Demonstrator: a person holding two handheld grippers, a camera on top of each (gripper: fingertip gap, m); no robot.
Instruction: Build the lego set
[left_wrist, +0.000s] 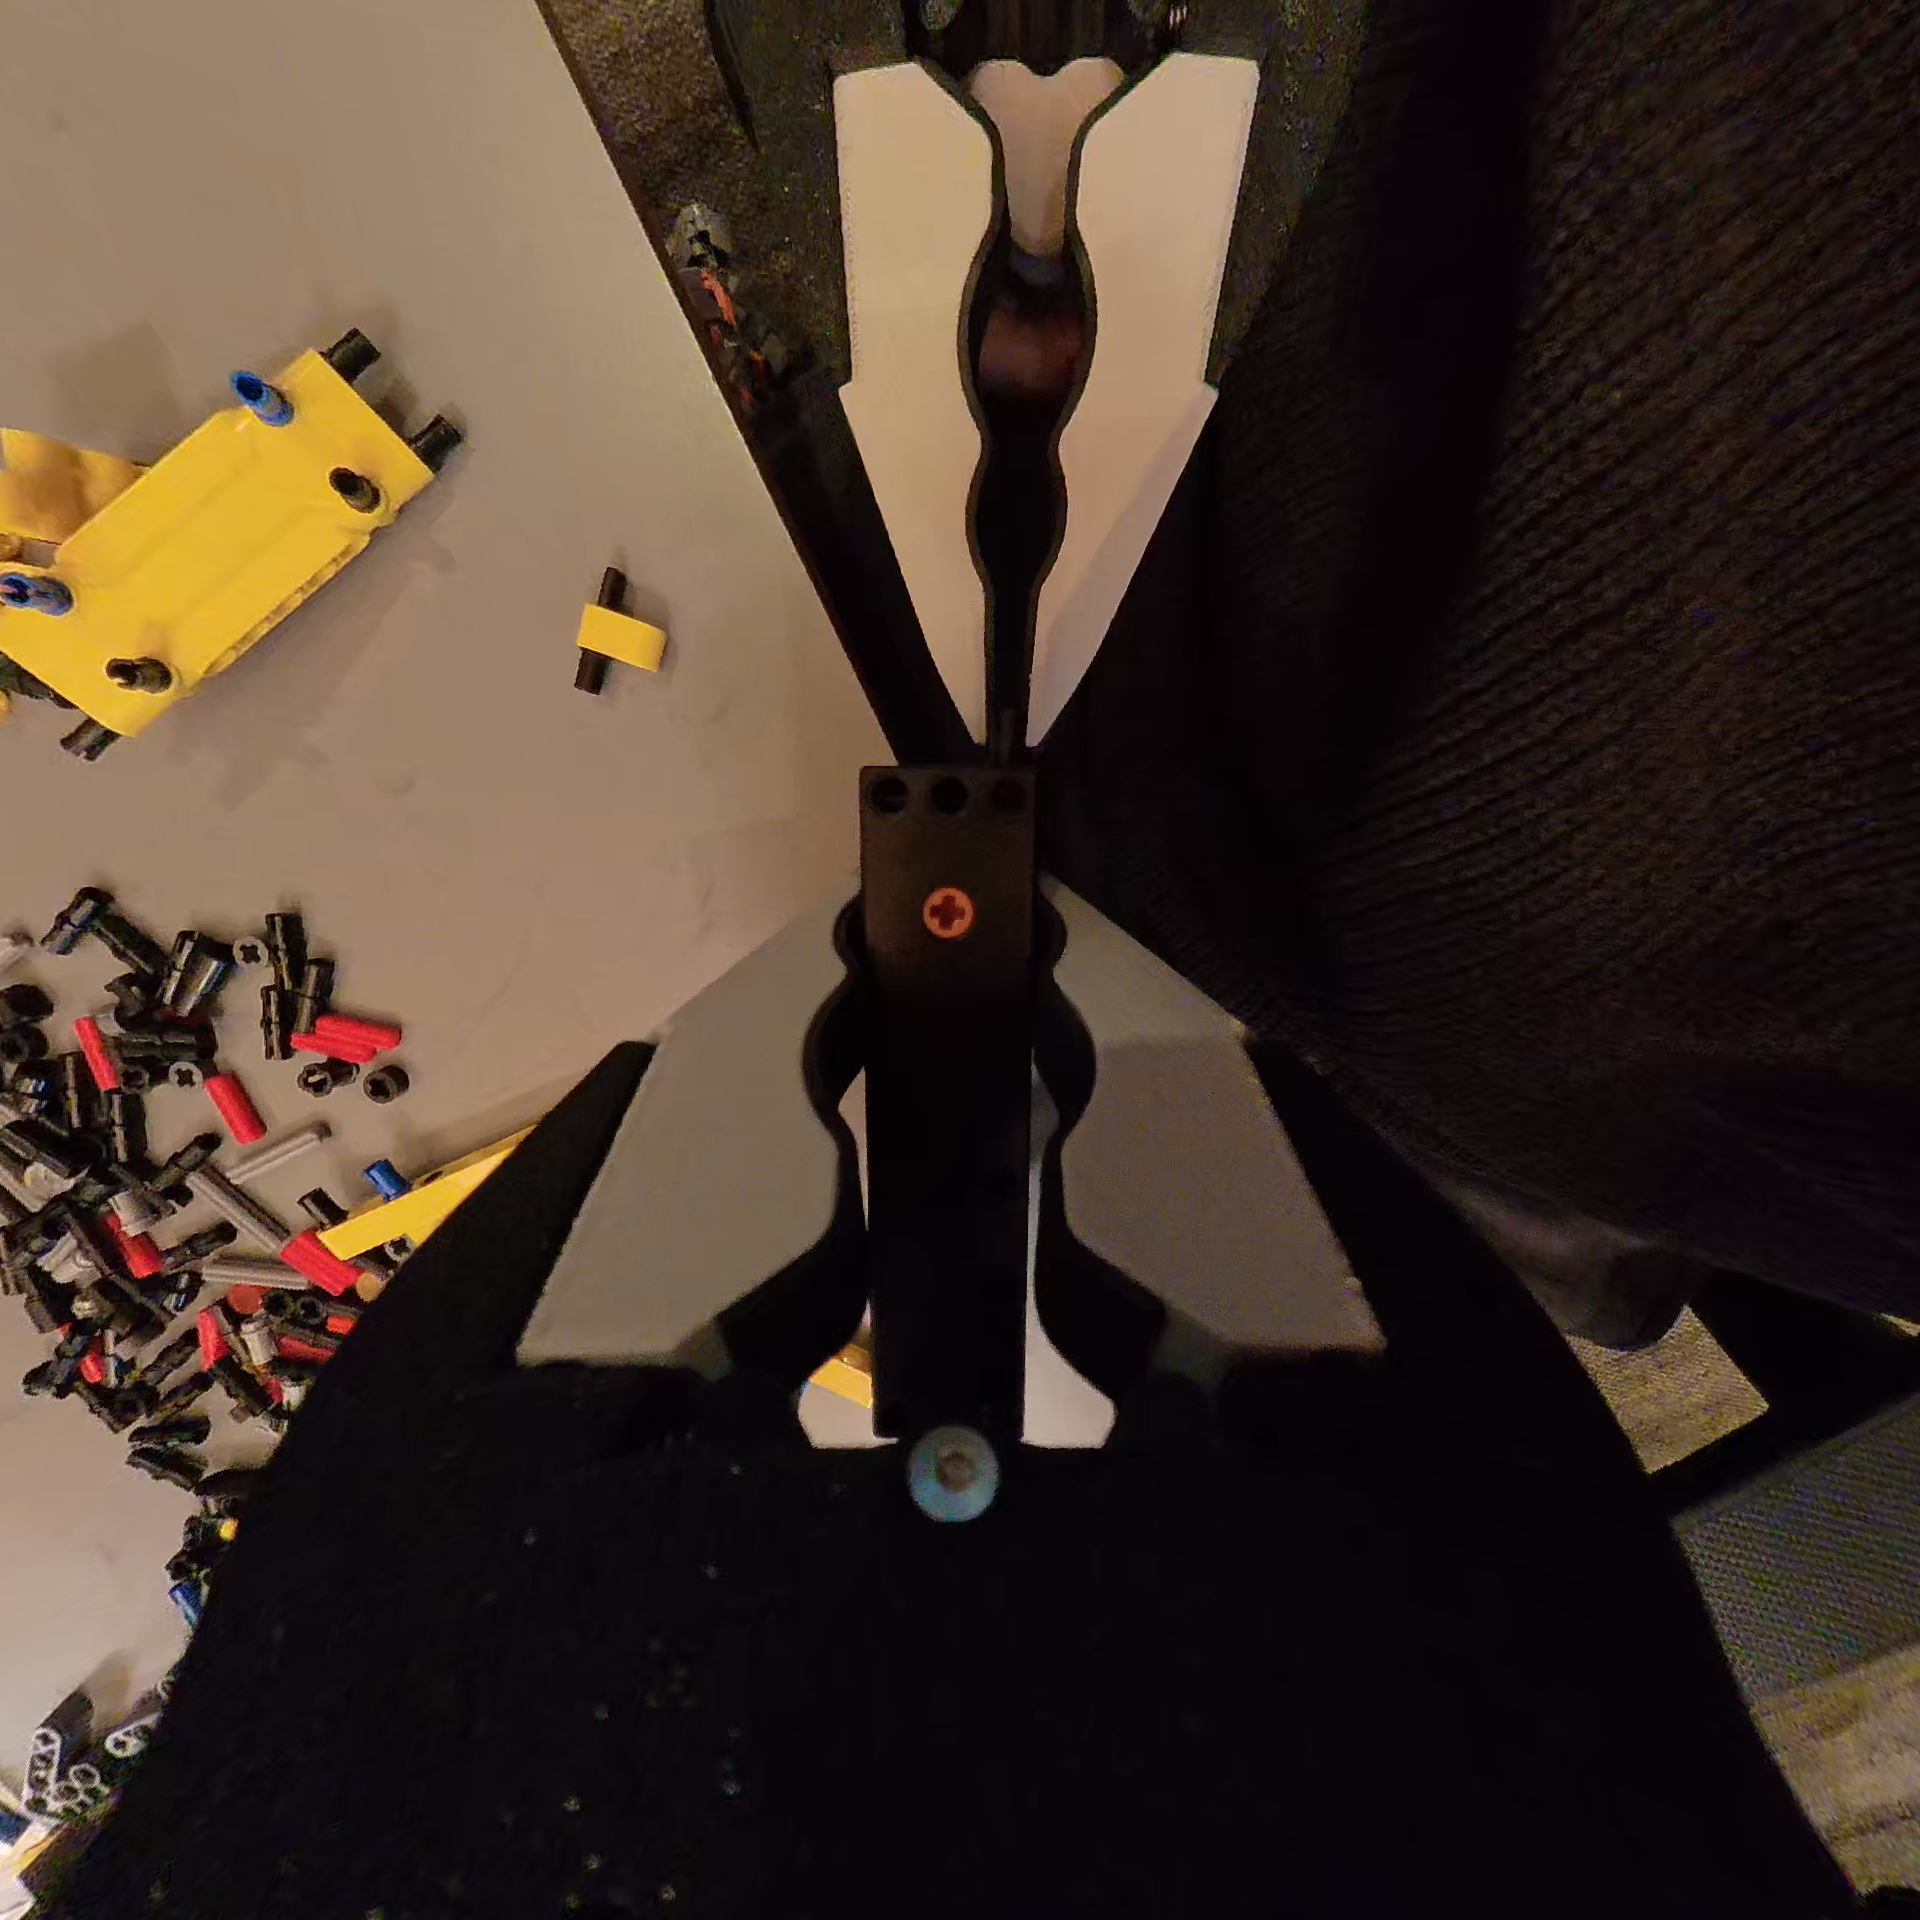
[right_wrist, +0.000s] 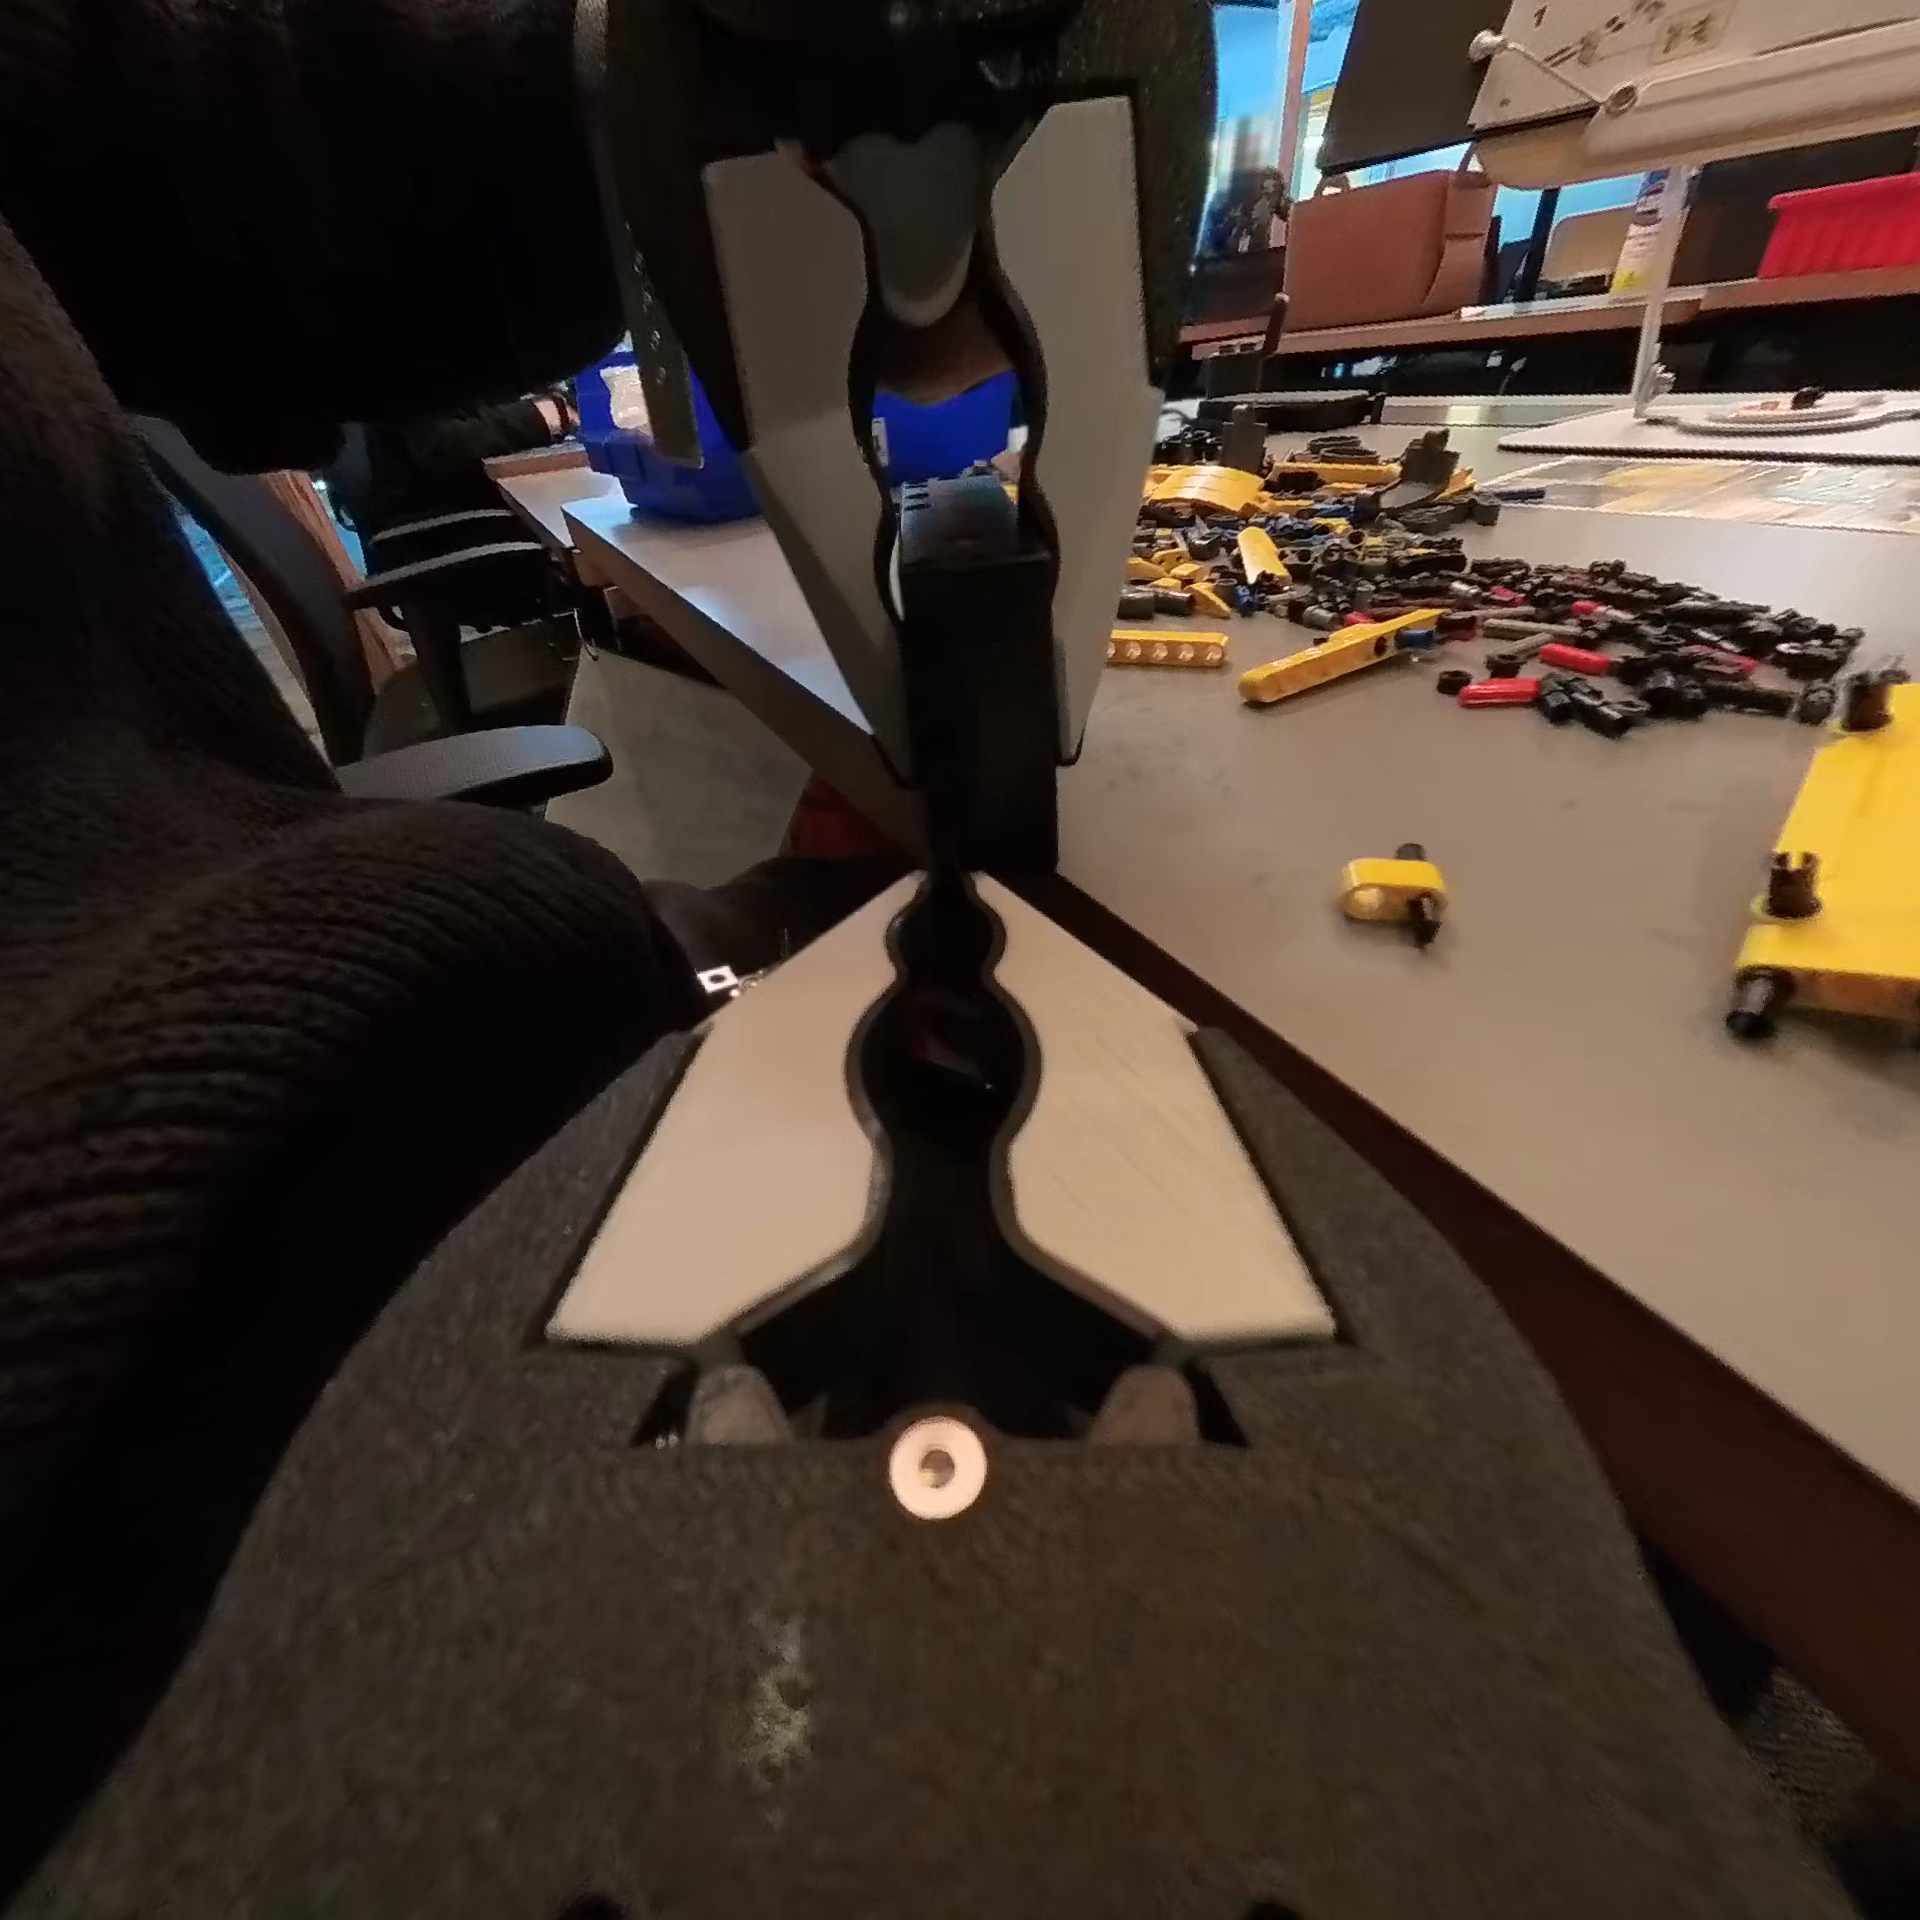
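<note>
My left gripper (left_wrist: 951, 914) is shut on a long black block (left_wrist: 951, 1039) with a row of holes at its end and a red cross-shaped hole in its face. My right gripper (left_wrist: 1006, 732) faces it tip to tip and is shut on a thin black pin (left_wrist: 1006, 727) that touches the block's holed end. In the right wrist view my right gripper (right_wrist: 948, 883) sits just under the block (right_wrist: 977, 675), which the left gripper (right_wrist: 982, 769) holds from above. Both hover at the edge of the grey table (right_wrist: 1351, 1143).
On the table lie a yellow panel assembly with black and blue pins (left_wrist: 208, 540) (right_wrist: 1849, 862), a small yellow piece on a black pin (left_wrist: 618, 634) (right_wrist: 1392, 888), and a pile of small black, red and grey parts (left_wrist: 156, 1195) (right_wrist: 1507, 613). A dark knit sleeve (right_wrist: 208, 1039) and an office chair (right_wrist: 468, 758) are at the left. My two grippers' fingertips are within a few centimetres of each other.
</note>
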